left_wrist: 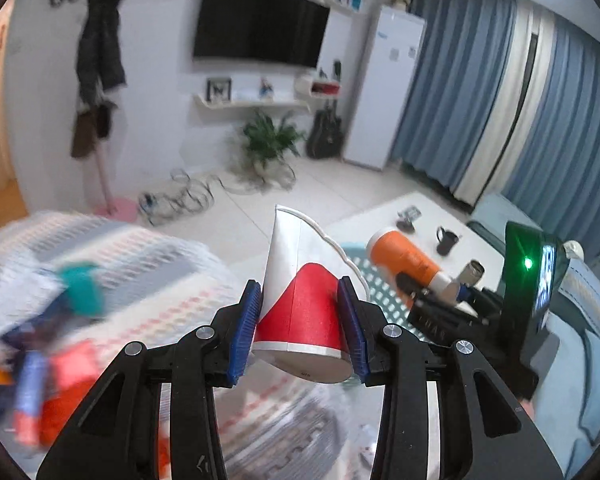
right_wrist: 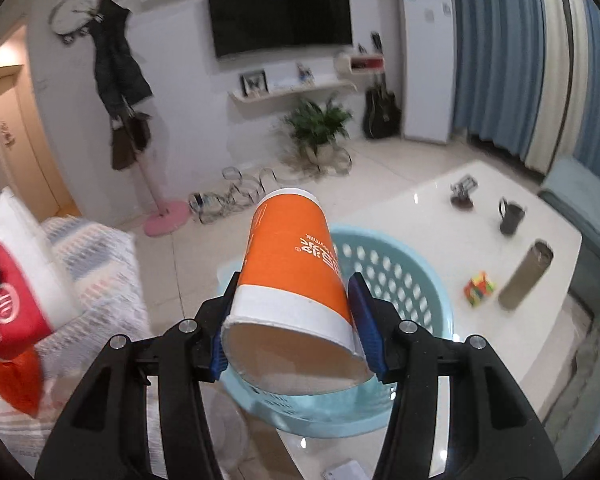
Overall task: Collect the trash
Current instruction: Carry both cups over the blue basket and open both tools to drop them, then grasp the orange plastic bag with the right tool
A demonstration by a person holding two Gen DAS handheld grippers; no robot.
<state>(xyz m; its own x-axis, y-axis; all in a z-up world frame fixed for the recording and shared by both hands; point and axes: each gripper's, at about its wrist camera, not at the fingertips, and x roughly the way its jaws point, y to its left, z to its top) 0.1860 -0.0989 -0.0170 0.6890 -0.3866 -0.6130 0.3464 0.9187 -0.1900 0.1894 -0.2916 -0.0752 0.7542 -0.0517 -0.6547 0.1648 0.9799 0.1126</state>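
Note:
My left gripper (left_wrist: 300, 320) is shut on a crushed red and white paper cup (left_wrist: 300, 312), held in the air with its base toward the camera. My right gripper (right_wrist: 290, 320) is shut on an orange and white paper cup (right_wrist: 292, 280), its open mouth toward the camera. The orange cup is above the near rim of a light blue plastic basket (right_wrist: 412, 276). In the left wrist view the orange cup (left_wrist: 404, 256) and the right gripper's black body (left_wrist: 460, 312) show to the right, over the basket (left_wrist: 376, 280).
A white table (right_wrist: 432, 216) holds a black mug (right_wrist: 510, 216), a metal tumbler (right_wrist: 526, 276), a colourful cube (right_wrist: 478, 288) and a small dark object (right_wrist: 462, 192). A patterned sofa (left_wrist: 140, 256) with clutter lies left. A red bag (right_wrist: 8, 312) is at left.

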